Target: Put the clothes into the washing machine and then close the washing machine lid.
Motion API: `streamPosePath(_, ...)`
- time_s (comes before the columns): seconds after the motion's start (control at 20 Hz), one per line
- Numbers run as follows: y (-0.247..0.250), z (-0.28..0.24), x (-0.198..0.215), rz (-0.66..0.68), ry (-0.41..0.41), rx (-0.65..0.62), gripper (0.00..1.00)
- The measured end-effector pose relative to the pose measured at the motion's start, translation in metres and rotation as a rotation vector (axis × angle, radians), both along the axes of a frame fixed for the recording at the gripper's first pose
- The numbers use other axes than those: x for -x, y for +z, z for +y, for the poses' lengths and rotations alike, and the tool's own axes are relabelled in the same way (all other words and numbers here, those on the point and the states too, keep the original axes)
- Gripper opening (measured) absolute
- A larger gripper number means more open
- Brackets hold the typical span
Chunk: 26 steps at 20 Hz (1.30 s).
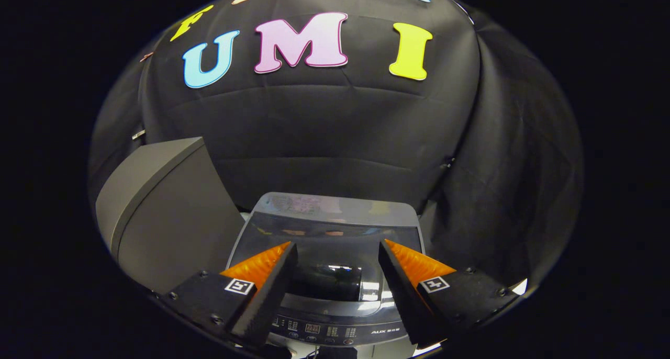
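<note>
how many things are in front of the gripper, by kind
washing machine, lid down: 1
grey box beside it: 1
gripper, fingers open above the lid, holding nothing: 1
clothes seen: 0
total: 3

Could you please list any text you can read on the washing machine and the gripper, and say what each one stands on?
"AUX": brand mark on the dark control panel of the grey top-loading washing machine.
Small characters beside it, the panel's button print and its display: too small to read.
Square black-and-white marker tags on the gripper, whose fingers stand open above the dark glass lid: patterns, no words.
</note>
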<state>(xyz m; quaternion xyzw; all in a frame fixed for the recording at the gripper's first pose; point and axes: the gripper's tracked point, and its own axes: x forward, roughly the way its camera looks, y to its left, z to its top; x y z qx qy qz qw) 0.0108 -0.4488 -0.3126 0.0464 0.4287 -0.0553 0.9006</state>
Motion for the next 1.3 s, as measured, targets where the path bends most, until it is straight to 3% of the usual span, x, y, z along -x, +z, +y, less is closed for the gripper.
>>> streamPosePath(0.4, 0.025, -0.013, -0.013, -0.04, -0.057, -0.016, 0.99)
streamPosePath(0.65, 0.101, -0.017, -0.045, -0.257, -0.112, -0.034, 1.0)
streamPosePath(0.95, 0.166, -0.022, -0.065, -0.402, -0.16, -0.063, 1.0)
streamPosePath(1.3, 0.229, -0.02, -0.078, -0.538, -0.117, -0.029, 0.99)
